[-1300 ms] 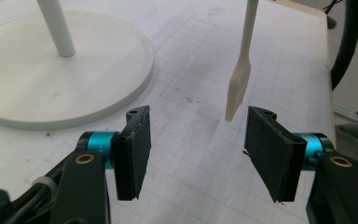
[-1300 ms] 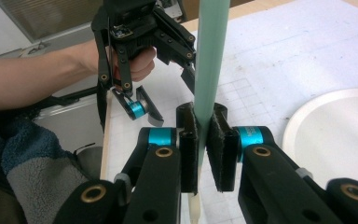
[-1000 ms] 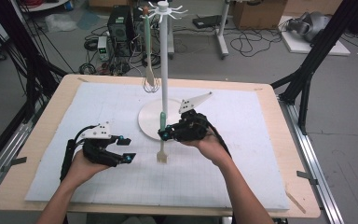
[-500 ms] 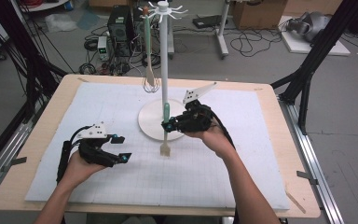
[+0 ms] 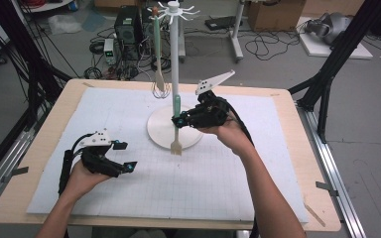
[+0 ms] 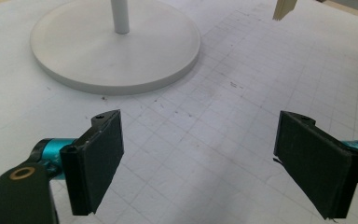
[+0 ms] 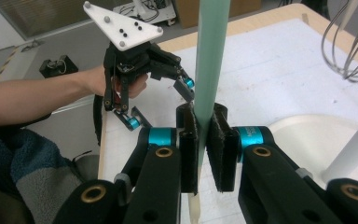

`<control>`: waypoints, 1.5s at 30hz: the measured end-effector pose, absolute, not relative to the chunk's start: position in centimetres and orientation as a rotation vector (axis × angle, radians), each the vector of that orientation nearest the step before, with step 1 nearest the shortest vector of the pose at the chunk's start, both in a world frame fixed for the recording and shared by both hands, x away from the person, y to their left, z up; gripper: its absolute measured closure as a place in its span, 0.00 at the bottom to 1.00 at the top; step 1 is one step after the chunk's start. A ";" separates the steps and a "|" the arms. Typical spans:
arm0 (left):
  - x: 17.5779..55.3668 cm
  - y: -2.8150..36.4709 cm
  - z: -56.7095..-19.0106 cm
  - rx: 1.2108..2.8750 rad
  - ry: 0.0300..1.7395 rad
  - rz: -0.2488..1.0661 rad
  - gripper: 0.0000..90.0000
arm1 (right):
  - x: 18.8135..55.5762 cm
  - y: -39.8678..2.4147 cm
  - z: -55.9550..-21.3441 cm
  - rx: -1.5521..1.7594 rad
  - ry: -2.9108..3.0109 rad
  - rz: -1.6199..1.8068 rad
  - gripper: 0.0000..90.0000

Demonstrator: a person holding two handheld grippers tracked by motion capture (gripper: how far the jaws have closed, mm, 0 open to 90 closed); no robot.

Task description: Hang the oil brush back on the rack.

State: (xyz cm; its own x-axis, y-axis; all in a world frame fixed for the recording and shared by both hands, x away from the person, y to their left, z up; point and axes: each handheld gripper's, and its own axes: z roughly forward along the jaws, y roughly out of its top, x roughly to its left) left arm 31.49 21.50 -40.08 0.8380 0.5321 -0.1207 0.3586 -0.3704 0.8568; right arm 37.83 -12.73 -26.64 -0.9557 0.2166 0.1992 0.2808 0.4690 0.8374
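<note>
1. High view: the right gripper (image 5: 177, 120) pinches a spatula (image 5: 176, 129) by its pale green handle, and the thing hangs straight down with its cream blade just above the mat (image 5: 278, 163), right at the front edge of the round stand base (image 5: 156, 131).
2. The spatula sits just in front of the white pole (image 5: 174, 64), and its handle overlaps the pole from this angle. Can't tell if the two actually touch.
3. Right gripper view: both pads (image 7: 189, 149) are pressed flat on the green handle (image 7: 209, 56), one on each side, so it's a solid grip. The cream end of the spatula pokes out below the jaws.
4. The left gripper (image 5: 124, 154) sits low over the mat, left of the base and well apart from the spatula. Its jaws have just been opening.
5. Left gripper view: the pads (image 6: 101, 158) are spread wide with only the gridded mat between them. The base (image 6: 74, 56) is ahead, and the spatula's blade tip (image 6: 284, 8) peeks in at the top right.
6. A whisk (image 5: 159, 88) and a green-handled tool (image 5: 156, 44) hang from the hooks at the top of the pole, behind the base.
</note>
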 end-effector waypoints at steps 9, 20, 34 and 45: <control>31.5 21.7 -40.4 1.986 0.689 0.231 0.11 | 38.7 -12.7 -25.1 -0.454 -2.646 -1.517 0.93; 31.6 22.0 -40.5 1.970 0.705 0.241 0.07 | 39.7 -12.7 -23.0 -0.448 -2.643 -1.540 0.93; 31.6 22.2 -40.5 1.966 0.720 0.266 0.02 | 40.9 -12.6 -20.5 -0.452 -2.647 -1.546 0.93; 31.7 22.3 -40.5 1.961 0.718 0.264 0.02 | 41.4 -11.9 -18.8 -0.427 -2.658 -1.543 0.93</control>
State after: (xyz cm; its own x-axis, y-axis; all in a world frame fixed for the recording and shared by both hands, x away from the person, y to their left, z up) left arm 31.69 22.34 -40.48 0.8007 0.5875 -0.1171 0.3712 -0.3333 0.8667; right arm 41.36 -11.94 -18.80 -0.9614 0.2161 0.1701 0.2549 0.4680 0.8462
